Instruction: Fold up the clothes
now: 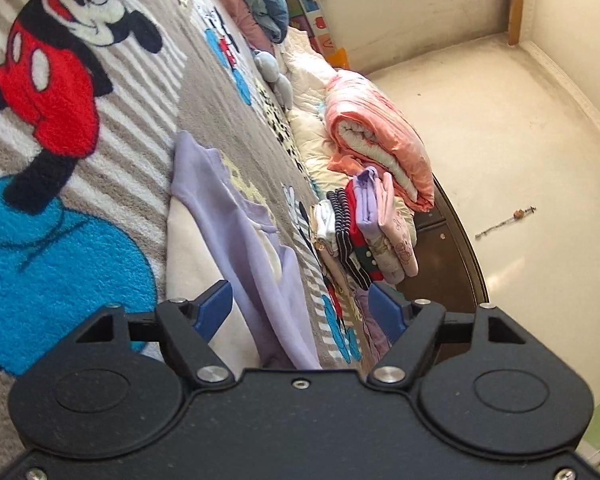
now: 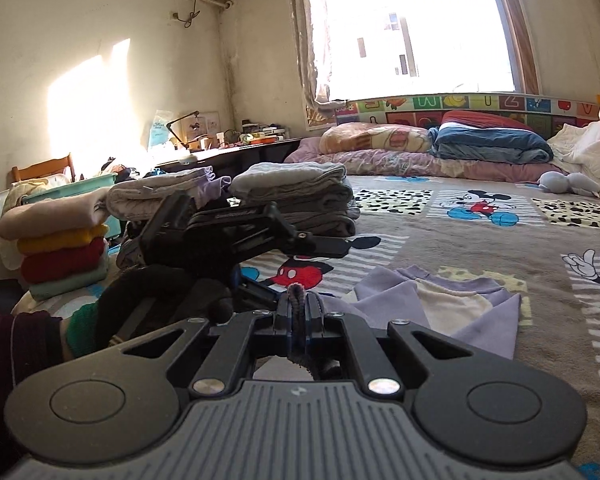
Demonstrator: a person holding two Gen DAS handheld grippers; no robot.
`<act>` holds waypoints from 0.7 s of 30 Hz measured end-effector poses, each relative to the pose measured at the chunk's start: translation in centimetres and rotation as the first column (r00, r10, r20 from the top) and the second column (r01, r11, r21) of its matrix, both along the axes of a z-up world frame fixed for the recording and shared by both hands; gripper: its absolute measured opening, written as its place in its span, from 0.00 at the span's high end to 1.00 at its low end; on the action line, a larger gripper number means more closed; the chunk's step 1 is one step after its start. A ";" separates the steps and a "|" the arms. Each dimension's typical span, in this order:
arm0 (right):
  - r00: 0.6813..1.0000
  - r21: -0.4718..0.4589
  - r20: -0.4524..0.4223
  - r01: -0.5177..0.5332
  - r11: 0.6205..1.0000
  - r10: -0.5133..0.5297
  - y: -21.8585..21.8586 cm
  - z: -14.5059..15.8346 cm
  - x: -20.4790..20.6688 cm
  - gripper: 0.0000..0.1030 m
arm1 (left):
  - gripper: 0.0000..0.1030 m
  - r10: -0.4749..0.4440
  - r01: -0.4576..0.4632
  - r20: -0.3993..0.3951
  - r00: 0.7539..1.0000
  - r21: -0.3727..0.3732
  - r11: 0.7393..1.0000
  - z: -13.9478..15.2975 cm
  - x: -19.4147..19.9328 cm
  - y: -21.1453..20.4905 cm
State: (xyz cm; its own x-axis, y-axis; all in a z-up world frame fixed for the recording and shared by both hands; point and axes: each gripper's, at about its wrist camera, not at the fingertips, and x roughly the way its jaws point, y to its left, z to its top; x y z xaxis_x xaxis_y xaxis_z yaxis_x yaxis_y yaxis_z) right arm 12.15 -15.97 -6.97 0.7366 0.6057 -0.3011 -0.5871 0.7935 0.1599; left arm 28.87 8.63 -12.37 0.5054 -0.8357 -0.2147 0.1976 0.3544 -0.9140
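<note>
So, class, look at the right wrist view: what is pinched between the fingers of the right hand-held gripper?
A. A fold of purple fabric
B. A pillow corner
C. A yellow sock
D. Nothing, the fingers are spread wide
A: the right hand-held gripper has its fingers closed together with a ridge of the lilac garment sticking up between them.

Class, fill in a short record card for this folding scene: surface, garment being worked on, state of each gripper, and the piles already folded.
surface: Mickey Mouse blanket on the bed
garment: lilac and cream top, lying partly folded on the blanket
left gripper: open, jaws either side of the top's lilac edge
right gripper: shut on a ridge of lilac fabric
folded piles: grey stack; coloured stack; small stack near the bed's edge
other bedding: rolled pink quilt
</note>
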 end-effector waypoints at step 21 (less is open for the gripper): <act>0.993 0.028 -0.029 -0.113 0.993 0.114 3.0 -2.5 -3.7 0.92 | 0.25 -0.014 0.008 -0.074 0.997 -0.080 0.997 -0.9 4.8 0.5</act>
